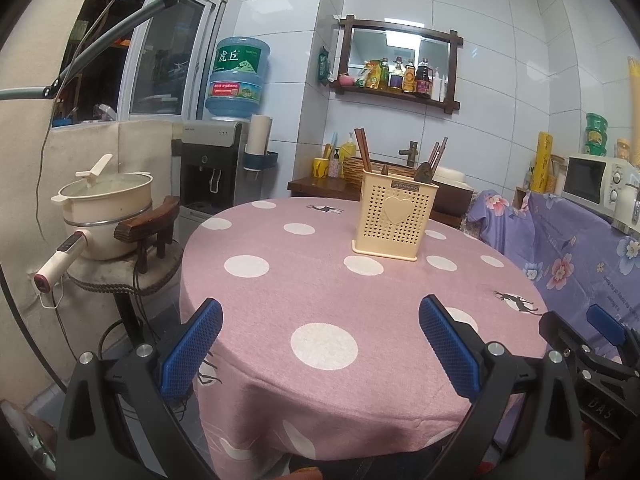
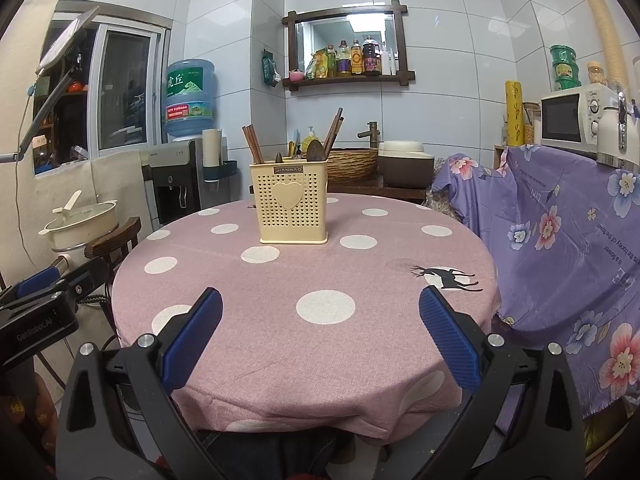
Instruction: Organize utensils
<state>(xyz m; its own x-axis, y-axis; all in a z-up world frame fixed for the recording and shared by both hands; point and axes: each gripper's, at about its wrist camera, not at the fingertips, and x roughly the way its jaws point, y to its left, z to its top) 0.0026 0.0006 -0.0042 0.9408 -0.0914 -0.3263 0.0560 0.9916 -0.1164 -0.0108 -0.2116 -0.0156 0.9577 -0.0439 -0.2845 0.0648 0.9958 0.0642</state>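
- The cream utensil holder (image 1: pixel 394 218) stands upright on the far part of the round table (image 1: pixel 280 288), chopsticks (image 1: pixel 362 150) and dark spoons (image 1: pixel 424 171) inside.
- The left gripper (image 1: pixel 320 340) hovers at the near edge, jaws wide, empty.
- The right gripper (image 2: pixel 320 336) hovers likewise, jaws wide, empty.

Upright cream utensil holder (image 1: pixel 395 216), chopsticks (image 1: pixel 362 150) inside

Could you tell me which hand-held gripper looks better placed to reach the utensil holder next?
Probably the right hand-held gripper: the utensil holder sits nearly straight ahead of it, whereas it lies right of centre for the left hand-held gripper. Both are open.
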